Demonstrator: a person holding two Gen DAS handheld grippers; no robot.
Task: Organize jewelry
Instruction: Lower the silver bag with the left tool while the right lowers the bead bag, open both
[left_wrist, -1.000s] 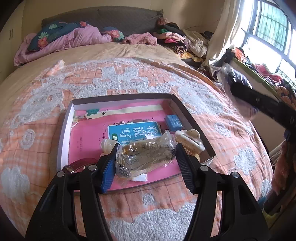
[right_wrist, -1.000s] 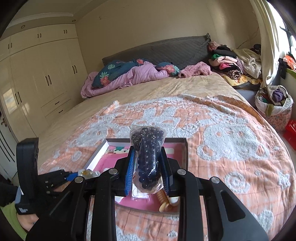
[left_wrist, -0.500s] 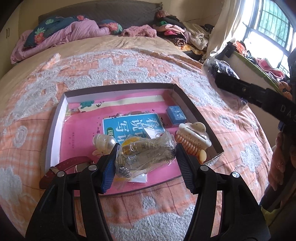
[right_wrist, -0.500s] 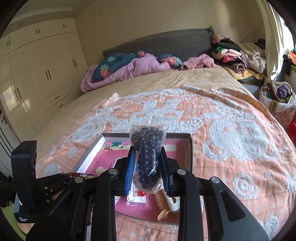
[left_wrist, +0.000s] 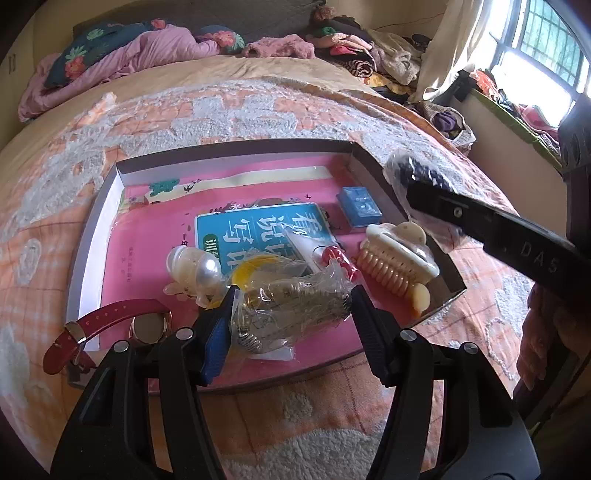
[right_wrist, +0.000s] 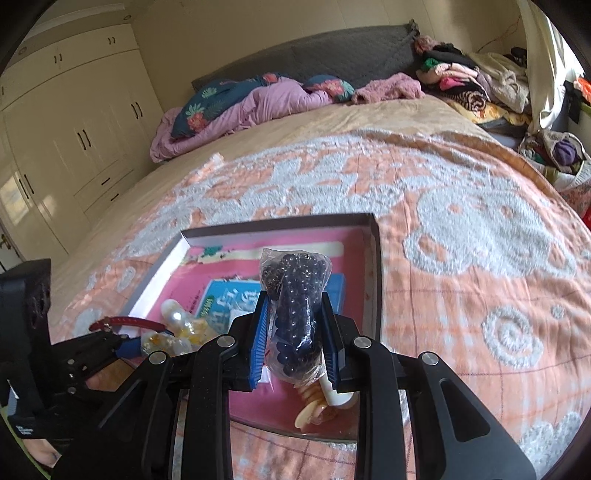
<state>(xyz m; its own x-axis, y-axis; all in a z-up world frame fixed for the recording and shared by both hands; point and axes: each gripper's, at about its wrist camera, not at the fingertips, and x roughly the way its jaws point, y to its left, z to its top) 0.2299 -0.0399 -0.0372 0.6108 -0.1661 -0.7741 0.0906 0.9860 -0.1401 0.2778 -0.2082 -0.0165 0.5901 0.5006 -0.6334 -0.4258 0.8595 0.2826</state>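
step: both bags carried over tray (left_wrist: 88, 236) | left tool (left_wrist: 291, 314) clamped on gold-chain bag (left_wrist: 291, 306) | right tool (right_wrist: 295, 332) clamped on dark-bead bag (right_wrist: 295, 295) | next: lower, release on bare tray floor, upper frame

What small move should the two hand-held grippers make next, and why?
Probably lower both bags into the box and let go. The left hand-held gripper is shut on a clear bag of gold jewelry just above the pink floor, and the right hand-held gripper is shut on a clear bag of dark beads above the right side. The watch already lies inside.
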